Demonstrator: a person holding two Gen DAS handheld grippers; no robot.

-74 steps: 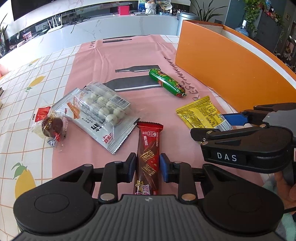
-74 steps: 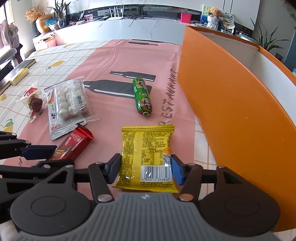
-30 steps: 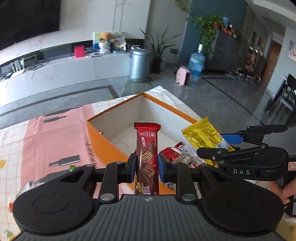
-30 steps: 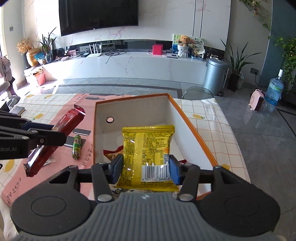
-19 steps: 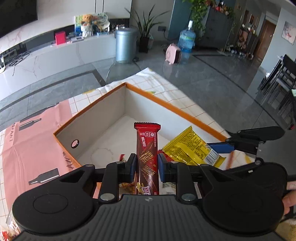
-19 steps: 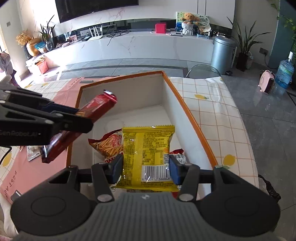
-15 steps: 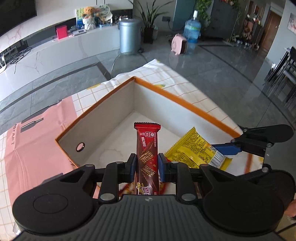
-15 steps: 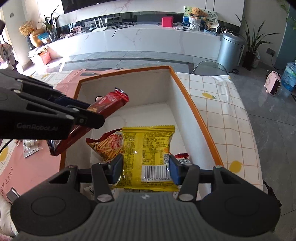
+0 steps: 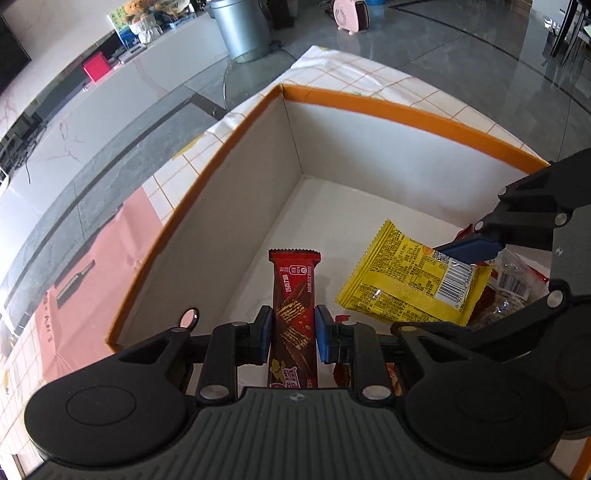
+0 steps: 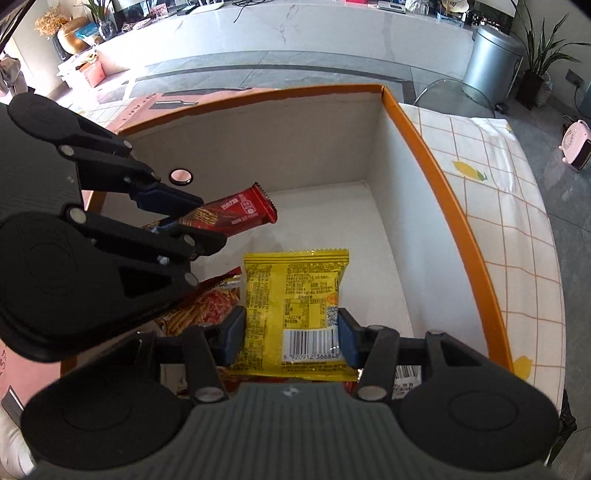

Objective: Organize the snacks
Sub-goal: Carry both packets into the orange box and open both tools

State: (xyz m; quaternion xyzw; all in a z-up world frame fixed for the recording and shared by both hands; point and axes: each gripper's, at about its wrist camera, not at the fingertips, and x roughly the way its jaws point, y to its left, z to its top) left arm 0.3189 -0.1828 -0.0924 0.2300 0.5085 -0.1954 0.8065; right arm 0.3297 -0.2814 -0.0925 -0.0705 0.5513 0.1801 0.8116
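My left gripper (image 9: 293,334) is shut on a red chocolate wafer bar (image 9: 294,295) and holds it over the orange-rimmed white box (image 9: 369,99). My right gripper (image 10: 291,338) is shut on a yellow snack packet (image 10: 295,295) over the same box (image 10: 436,177). In the right wrist view the left gripper (image 10: 184,218) comes in from the left with the red bar (image 10: 229,216). In the left wrist view the right gripper (image 9: 469,254) comes in from the right with the yellow packet (image 9: 406,280). Other snack packets (image 10: 207,306) lie on the box floor below.
The box stands on a checked tablecloth (image 10: 517,206) next to a pink mat (image 9: 92,266). A clear-wrapped packet (image 9: 513,284) lies in the box near the right gripper. The table edge is just beyond the box, with grey floor and a metal bin (image 9: 240,29) past it.
Both grippers have carried their snacks from the pink mat up over the box and have moved lower toward its inside. Both stay shut on their snacks.
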